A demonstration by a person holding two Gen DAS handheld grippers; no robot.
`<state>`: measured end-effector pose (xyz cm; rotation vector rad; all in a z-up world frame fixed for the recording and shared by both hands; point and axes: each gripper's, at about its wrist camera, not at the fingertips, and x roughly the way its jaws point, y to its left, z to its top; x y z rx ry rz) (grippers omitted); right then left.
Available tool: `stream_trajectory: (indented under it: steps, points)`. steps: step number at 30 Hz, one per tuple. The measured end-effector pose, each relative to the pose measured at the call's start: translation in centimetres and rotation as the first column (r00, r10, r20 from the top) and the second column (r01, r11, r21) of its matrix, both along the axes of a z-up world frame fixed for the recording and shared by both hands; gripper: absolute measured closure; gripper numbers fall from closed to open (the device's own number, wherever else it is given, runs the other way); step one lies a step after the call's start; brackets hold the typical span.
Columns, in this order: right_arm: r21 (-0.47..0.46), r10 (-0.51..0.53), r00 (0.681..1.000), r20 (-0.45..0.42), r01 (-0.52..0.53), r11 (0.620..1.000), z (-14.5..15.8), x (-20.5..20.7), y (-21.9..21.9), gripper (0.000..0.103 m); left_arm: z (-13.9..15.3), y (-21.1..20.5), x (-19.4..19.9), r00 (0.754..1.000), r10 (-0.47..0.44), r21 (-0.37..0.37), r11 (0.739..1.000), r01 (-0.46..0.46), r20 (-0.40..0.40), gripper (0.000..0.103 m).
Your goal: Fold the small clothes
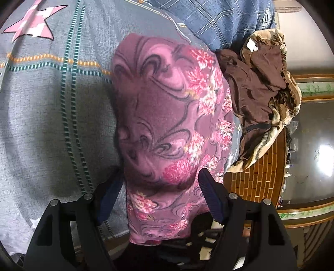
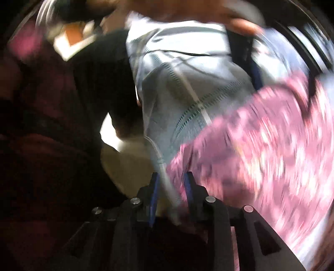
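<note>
A pink-purple floral garment (image 1: pixel 167 116) lies folded lengthwise on the grey bedsheet (image 1: pixel 52 114), its near end hanging over the bed edge. My left gripper (image 1: pixel 161 183) is open, its jaws wide apart either side of the garment's near part, holding nothing. In the blurred right wrist view the same floral garment (image 2: pixel 261 146) lies at the right on the grey sheet (image 2: pixel 183 83). My right gripper (image 2: pixel 171 177) has its jaws a narrow gap apart at the sheet's hem beside the garment's corner; nothing is clearly held.
A brown garment with beige frilled trim (image 1: pixel 263 87) lies in a heap to the right of the floral one. A blue checked cloth (image 1: pixel 219 18) lies beyond. A wooden bed frame (image 1: pixel 256 173) borders the right side. Dark clothing (image 2: pixel 52 125) fills the left of the right wrist view.
</note>
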<state>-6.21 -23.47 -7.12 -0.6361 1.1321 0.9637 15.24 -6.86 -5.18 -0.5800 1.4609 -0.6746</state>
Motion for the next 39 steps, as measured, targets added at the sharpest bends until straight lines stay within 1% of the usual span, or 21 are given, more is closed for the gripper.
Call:
stream_trajectory:
  steps: [1, 4, 8, 10, 12, 14, 15, 16, 17, 18, 20, 21, 23, 26, 28, 30, 31, 33, 36, 37, 39]
  points:
    - [0.027, -0.073, 0.996, -0.048, 0.075, 0.997, 0.6, 0.4, -1.8, 0.079, 0.2, 0.1, -0.2, 1.0, -0.003, -0.011, 1.0, 0.003, 0.001, 0.029]
    - [0.135, -0.226, 0.97, -0.09, 0.237, 0.962, 2.5, 1.3, -6.0, 0.078, 1.0, -0.4, -1.4, 0.999, -0.036, -0.01, 0.999, 0.036, 0.037, 0.029]
    - [0.314, -0.416, 0.895, -0.159, 0.446, 0.838, 3.1, 3.5, -9.6, 0.076, 1.3, -1.4, -3.0, 0.993, -0.085, 0.004, 0.996, 0.085, 0.077, 0.029]
    - [0.305, -0.47, 0.863, -0.188, 0.506, 0.807, 1.7, 4.4, -10.0, 0.079, 0.8, -1.8, -4.0, 0.989, -0.127, 0.013, 0.992, 0.126, 0.071, 0.029]
    - [0.171, -0.491, 0.857, -0.157, 0.514, 0.841, -1.0, 4.8, -9.7, 0.081, 0.3, -2.1, -4.6, 0.984, -0.162, 0.082, 0.984, 0.157, 0.067, 0.029]
    - [0.127, -0.485, 0.862, -0.149, 0.503, 0.855, -1.6, 4.3, -10.4, 0.084, -0.2, -2.2, -5.3, 0.98, -0.191, 0.119, 0.976, 0.184, 0.056, 0.029]
    - [0.141, -0.492, 0.856, -0.157, 0.512, 0.847, -1.1, 4.1, -11.0, 0.084, -0.1, -2.0, -5.4, 0.979, -0.191, 0.122, 0.976, 0.183, 0.063, 0.029]
    - [0.183, -0.511, 0.842, -0.174, 0.538, 0.823, -0.2, 4.2, -12.1, 0.081, 0.4, -1.9, -5.4, 0.979, -0.186, 0.116, 0.978, 0.176, 0.083, 0.029]
    - [0.252, -0.554, 0.812, -0.185, 0.584, 0.772, 1.3, 4.5, -14.0, 0.079, 1.2, -1.7, -5.1, 0.978, -0.176, 0.104, 0.981, 0.165, 0.111, 0.029]
    - [0.324, -0.608, 0.769, -0.196, 0.636, 0.701, 2.8, 5.1, -16.2, 0.078, 1.9, -1.7, -4.9, 0.977, -0.166, 0.089, 0.984, 0.155, 0.137, 0.029]
    - [0.414, -0.694, 0.685, -0.222, 0.71, 0.569, 4.5, 6.5, -19.6, 0.066, 2.8, -1.8, -3.9, 0.975, -0.144, 0.063, 0.989, 0.135, 0.17, 0.029]
    - [0.442, -0.737, 0.64, -0.219, 0.738, 0.51, 5.1, 7.4, -21.0, 0.055, 2.9, -2.1, -3.4, 0.977, -0.135, 0.057, 0.99, 0.127, 0.166, 0.029]
    - [0.459, -0.769, 0.604, -0.209, 0.755, 0.468, 5.4, 9.1, -22.3, 0.053, 2.3, -2.4, -2.3, 0.984, -0.123, 0.044, 0.992, 0.118, 0.131, 0.029]
    - [0.477, -0.778, 0.6, -0.186, 0.748, 0.462, 4.3, 11.4, -21.2, 0.054, 1.7, -2.8, -1.5, 0.989, -0.099, 0.055, 0.994, 0.093, 0.111, 0.029]
    - [0.491, -0.797, 0.588, -0.136, 0.739, 0.462, 3.5, 12.4, -20.7, 0.063, 1.4, -3.0, -1.1, 0.989, -0.071, 0.089, 0.994, 0.059, 0.131, 0.029]
    - [0.385, -0.843, 0.536, -0.052, 0.789, 0.478, 2.0, 13.8, -19.9, 0.078, 0.9, -2.5, -0.8, 0.993, -0.033, 0.084, 0.996, 0.024, 0.116, 0.04]
    - [0.363, -0.846, 0.531, -0.047, 0.798, 0.481, 1.3, 13.9, -18.9, 0.078, 0.8, -2.1, -0.7, 0.994, -0.023, 0.072, 0.997, 0.016, 0.103, 0.041]
    - [0.379, -0.847, 0.528, -0.063, 0.797, 0.469, 1.8, 13.9, -19.6, 0.078, 1.1, -1.1, -0.8, 0.996, -0.013, 0.073, 0.997, 0.006, 0.09, 0.053]
    - [0.473, -0.835, 0.538, -0.116, 0.769, 0.43, 3.9, 13.7, -20.7, 0.071, 3.5, 0.0, -1.8, 0.988, -0.009, 0.023, 1.0, 0.006, 0.156, 0.05]
    - [0.504, -0.825, 0.545, -0.147, 0.759, 0.412, 4.4, 14.0, -21.0, 0.064, 4.4, 0.0, -1.6, 0.983, -0.003, 0.01, 1.0, 0.001, 0.184, 0.048]
    - [0.538, -0.818, 0.54, -0.199, 0.758, 0.369, 5.3, 15.6, -21.4, 0.047, 5.8, -0.4, -0.6, 0.969, 0.015, 0.032, 0.999, -0.023, 0.246, 0.035]
